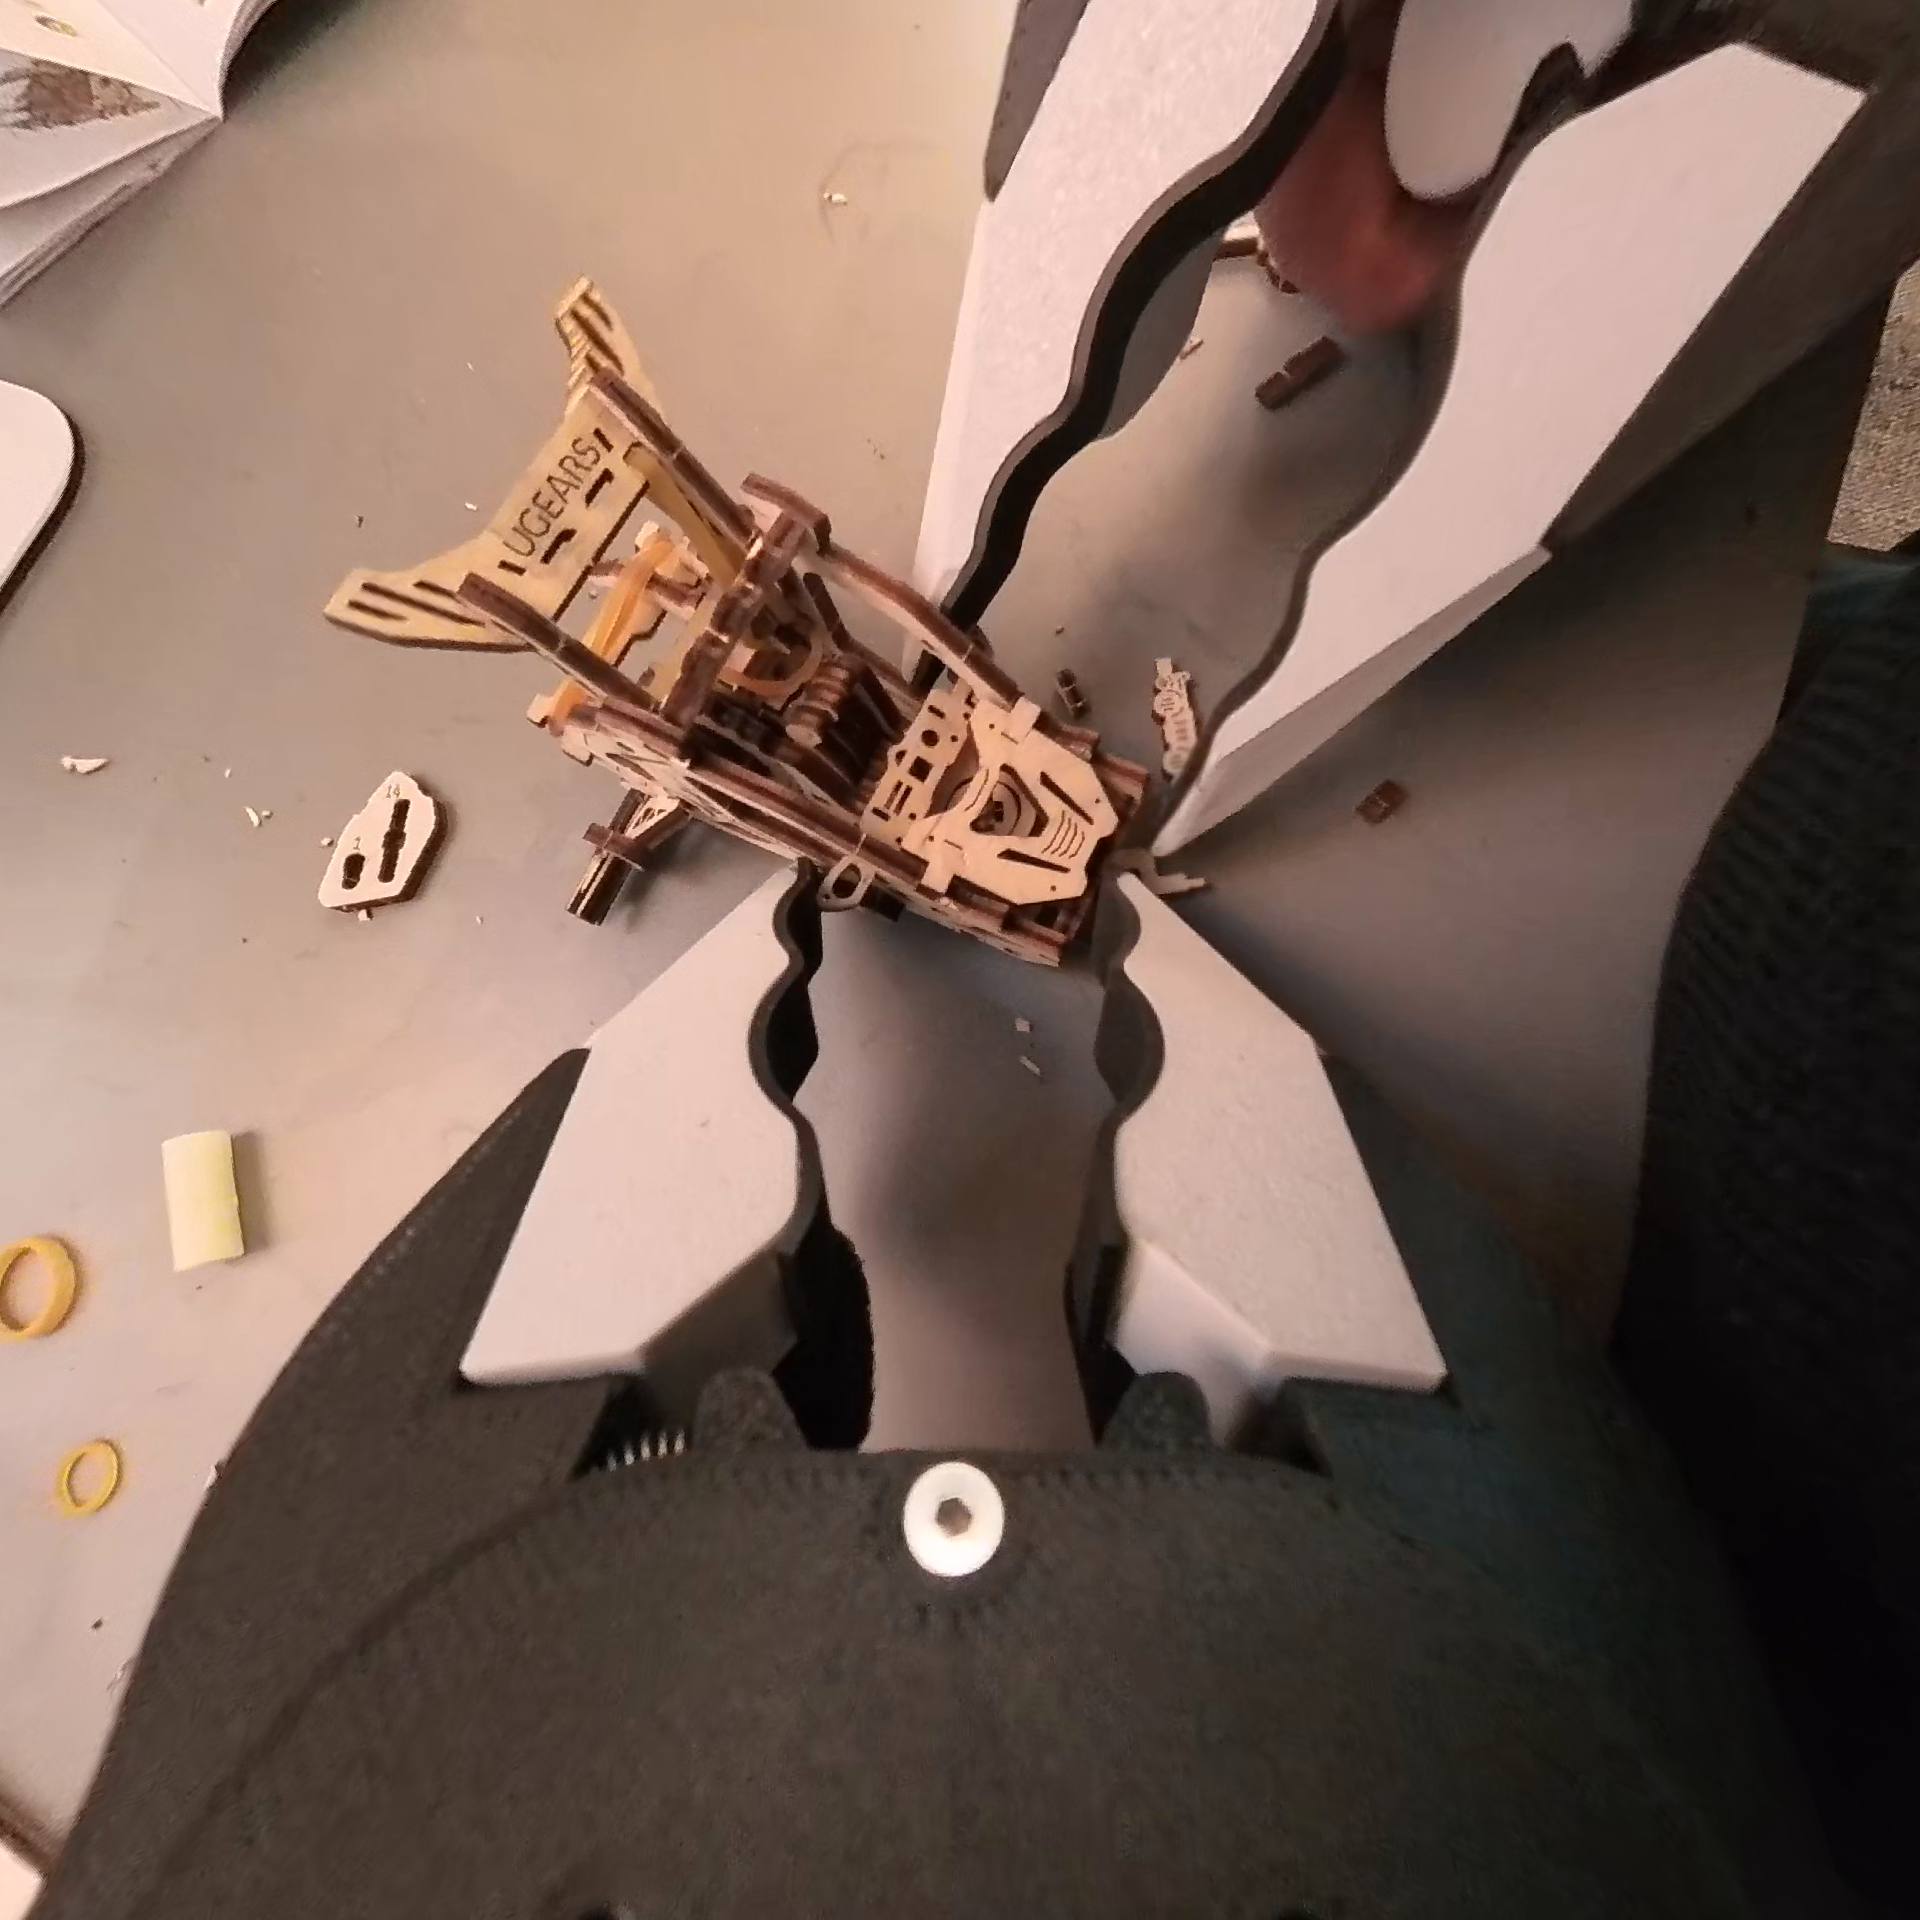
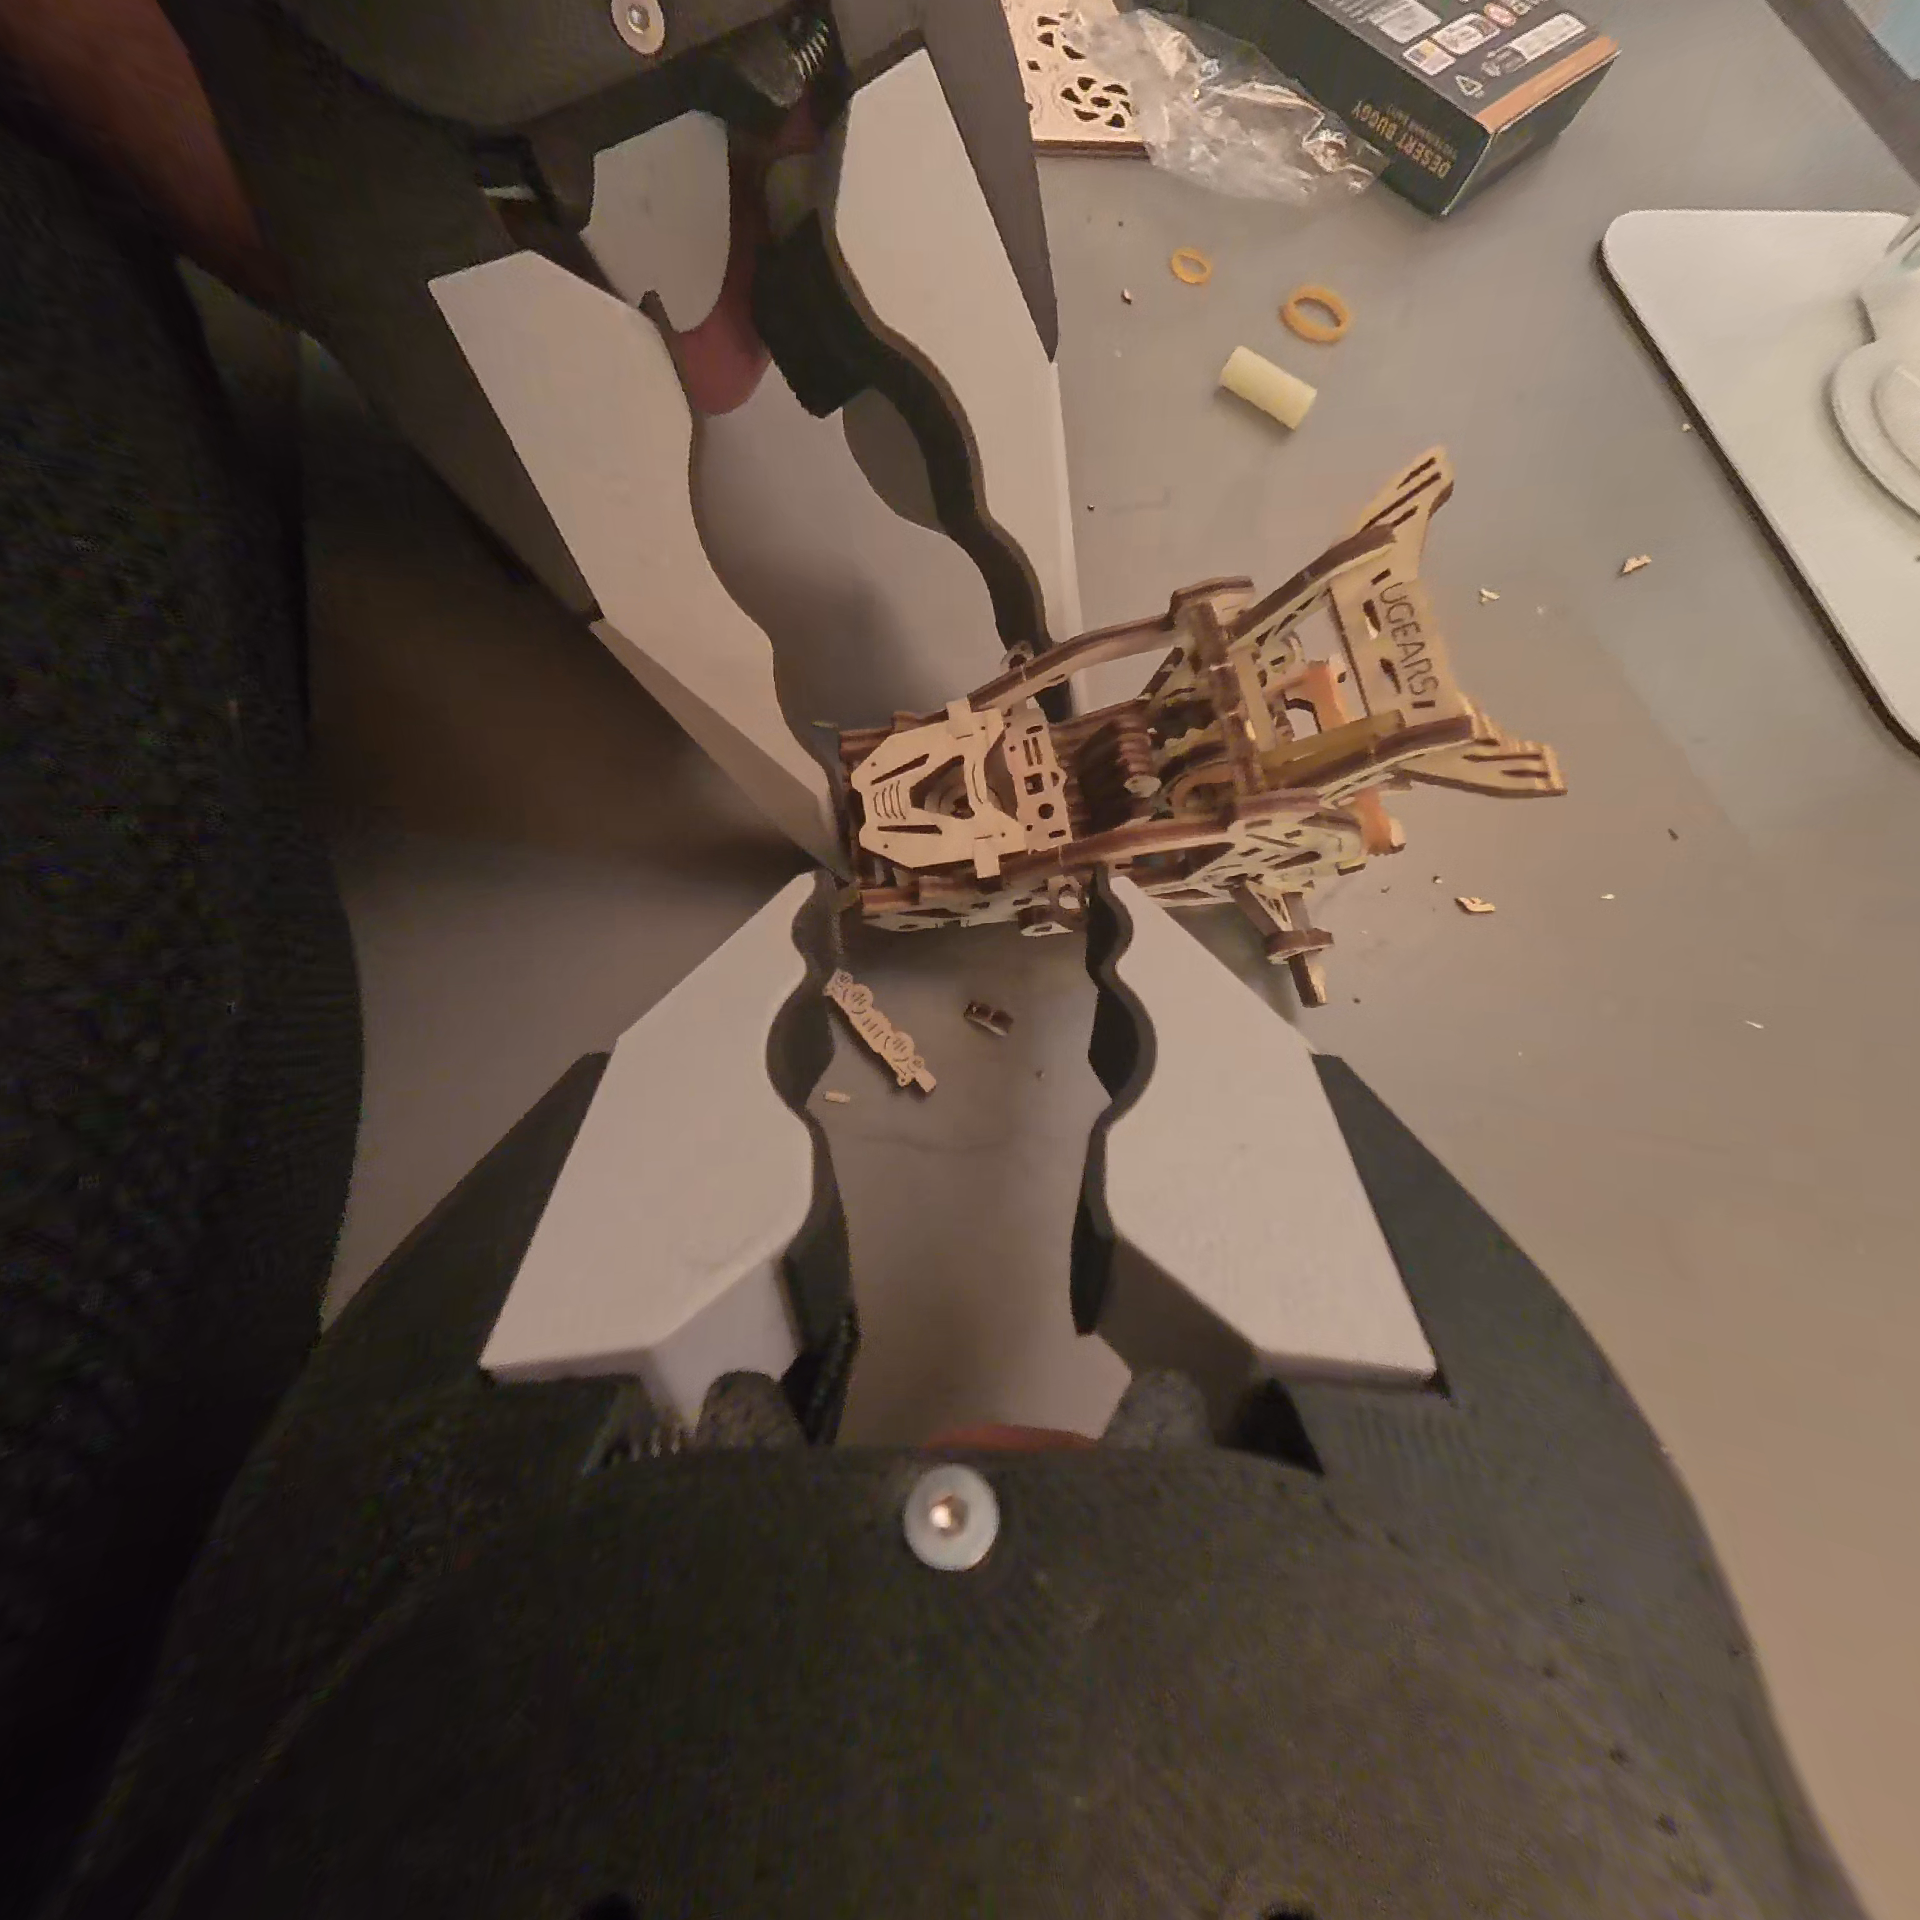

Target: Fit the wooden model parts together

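A: Tools, both clamped?

B: Yes. The left tool (image 1: 961, 914) and right tool (image 2: 961, 914) each grip the nose of one wooden model (image 1: 748, 686), its tail lifted off the bench (image 1: 312, 312).

A: Loose bits?

B: At nine o'clock in the left view: two yellow bands (image 1: 36, 1283), one pale tube (image 1: 205, 1195), one offcut (image 1: 382, 854). One box (image 2: 1455, 94) bears lettering.

- You're working in dim, warm light; the grey tabletop (image 1: 312, 312) looks muddy and soft-shadowed
- Your right wrist view is darker, with black corners
- Wide-angle bending stretches the edges
- Each nearby gripper (image 1: 956, 914) body is slightly blurred
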### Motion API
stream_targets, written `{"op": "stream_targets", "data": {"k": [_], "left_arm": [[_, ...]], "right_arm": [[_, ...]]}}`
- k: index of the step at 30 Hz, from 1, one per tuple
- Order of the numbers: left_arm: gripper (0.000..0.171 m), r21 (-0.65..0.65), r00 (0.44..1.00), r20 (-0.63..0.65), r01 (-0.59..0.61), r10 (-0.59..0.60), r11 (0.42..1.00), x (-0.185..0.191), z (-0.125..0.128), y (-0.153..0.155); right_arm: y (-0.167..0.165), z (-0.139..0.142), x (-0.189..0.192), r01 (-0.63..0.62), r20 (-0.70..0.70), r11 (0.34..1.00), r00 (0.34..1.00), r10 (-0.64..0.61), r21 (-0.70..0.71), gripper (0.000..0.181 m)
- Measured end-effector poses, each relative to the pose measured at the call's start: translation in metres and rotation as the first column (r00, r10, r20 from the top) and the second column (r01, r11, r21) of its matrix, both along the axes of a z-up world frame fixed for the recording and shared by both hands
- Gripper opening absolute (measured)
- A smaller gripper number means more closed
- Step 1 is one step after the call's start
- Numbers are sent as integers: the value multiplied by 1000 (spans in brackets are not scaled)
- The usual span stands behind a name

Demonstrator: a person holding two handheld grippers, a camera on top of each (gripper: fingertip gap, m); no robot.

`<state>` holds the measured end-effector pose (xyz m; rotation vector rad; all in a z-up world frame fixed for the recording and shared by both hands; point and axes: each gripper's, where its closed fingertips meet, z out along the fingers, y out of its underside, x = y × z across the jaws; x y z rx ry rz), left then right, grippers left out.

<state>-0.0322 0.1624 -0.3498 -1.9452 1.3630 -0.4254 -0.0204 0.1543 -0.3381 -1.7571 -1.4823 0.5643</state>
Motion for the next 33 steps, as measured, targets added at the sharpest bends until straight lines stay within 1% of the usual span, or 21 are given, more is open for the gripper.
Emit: {"op": "stream_targets", "data": {"k": [1,3,7,10,12,13,19,21,24,30,33], "left_arm": [[50,1,1000,-2,1,-1,1000,0,0,0],[50,2,1000,0,2,-2,1000,0,0,0],[50,-10,1000,-1,-1,1,1000,0,0,0],[51,-8,1000,11,-12,12,1000,0,0,1],[53,24,1000,2,-21,21,999,-1,1,2],[55,44,999,-4,-33,33,998,-2,2,4],[56,107,999,-2,-52,53,993,-3,4,4],[58,134,998,-5,-63,64,989,-3,5,5],[65,130,997,1,-80,81,988,-5,5,7],[62,94,997,11,-79,79,992,-4,4,4],[61,73,996,26,-91,89,993,-5,6,5]], "right_arm": [[-1,0,0,-6,2,1000,1000,6,-2,48],[2,0,1,-1,21,1000,1000,0,31,42],[2,0,1,-1,39,998,999,-1,70,41],[3,0,0,-7,44,998,999,4,68,41],[3,-1,1,-5,36,998,999,3,55,42],[3,-2,1,-1,40,999,999,-1,51,39],[3,-2,-2,-17,49,998,999,14,64,39],[4,-2,-4,-29,54,997,998,25,76,39],[4,-3,-4,-34,58,997,998,30,68,39],[7,-2,-3,-38,48,996,998,34,81,39],[7,-3,-4,-54,38,997,998,51,61,39]]}}
